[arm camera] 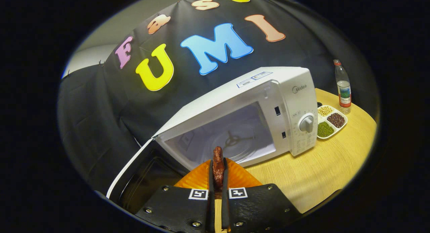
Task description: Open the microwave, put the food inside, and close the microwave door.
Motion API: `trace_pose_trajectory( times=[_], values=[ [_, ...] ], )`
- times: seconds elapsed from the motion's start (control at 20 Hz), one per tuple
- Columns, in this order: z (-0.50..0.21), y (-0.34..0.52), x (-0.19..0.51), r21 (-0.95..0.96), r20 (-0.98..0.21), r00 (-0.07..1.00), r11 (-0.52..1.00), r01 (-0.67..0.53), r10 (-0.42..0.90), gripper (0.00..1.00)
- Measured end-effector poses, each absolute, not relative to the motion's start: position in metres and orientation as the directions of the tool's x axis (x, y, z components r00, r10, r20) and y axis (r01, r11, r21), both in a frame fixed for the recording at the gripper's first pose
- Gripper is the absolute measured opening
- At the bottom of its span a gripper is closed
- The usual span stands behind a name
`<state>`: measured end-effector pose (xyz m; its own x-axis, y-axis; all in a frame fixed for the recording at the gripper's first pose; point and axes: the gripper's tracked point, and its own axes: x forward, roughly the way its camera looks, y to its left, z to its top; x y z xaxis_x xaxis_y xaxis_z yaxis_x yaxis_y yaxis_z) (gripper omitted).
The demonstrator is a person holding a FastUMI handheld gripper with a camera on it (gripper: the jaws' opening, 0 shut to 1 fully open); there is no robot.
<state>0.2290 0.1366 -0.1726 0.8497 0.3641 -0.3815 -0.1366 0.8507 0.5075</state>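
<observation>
fingers [218,179] clamp sausage [218,165] above orange plate [198,179], before open microwave [242,125].

The fingers [218,189] hide the sausage's [218,165] lower part and much of the orange plate [198,179]. The microwave door [141,172] is cut off below. The bottle's [343,86] label is unreadable.

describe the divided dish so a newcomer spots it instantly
Start at the white microwave on the wooden table. Just past its dial side, before the clear bottle, sits the white divided dish. It alone holds three separate piles: pale, dark brown and green.
</observation>
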Motion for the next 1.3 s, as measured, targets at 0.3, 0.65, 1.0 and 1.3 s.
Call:
trace_pose_trajectory(
  times=[0.3, 0.65, 1.0, 1.3],
  values=[
    [-0.186, 0.154, 0.284, 0.476, -0.323, 0.874, 0.861, -0.182, 0.363, 0.09],
    [-0.216, 0.165, 0.327, 0.545, -0.293, 0.89, 0.826, -0.146, 0.35, 0.1],
    [-0.236, 0.156, 0.351, 0.455, -0.3, 0.908, 0.881, -0.132, 0.292, 0.18],
    [-0.259, 0.13, 0.365, 0.242, -0.385, 0.906, 0.966, -0.087, 0.178, 0.43]
  ],
)
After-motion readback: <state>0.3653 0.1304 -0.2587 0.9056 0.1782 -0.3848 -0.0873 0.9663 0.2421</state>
